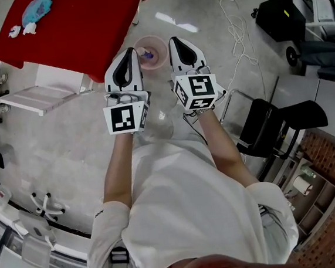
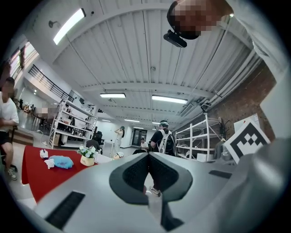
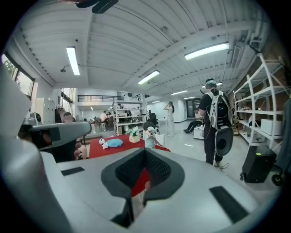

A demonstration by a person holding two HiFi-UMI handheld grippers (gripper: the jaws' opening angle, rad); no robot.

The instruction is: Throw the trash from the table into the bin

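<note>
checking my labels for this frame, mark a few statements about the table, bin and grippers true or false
1. The left gripper and the right gripper are both shut with nothing between them. True.
2. The blue item lies on the floor. False: it lies on the red table.
3. The pink bin stands on the floor beside the table. True.
4. The right gripper holds a white scrap. False: it is empty; the white scraps lie on the table.
</note>
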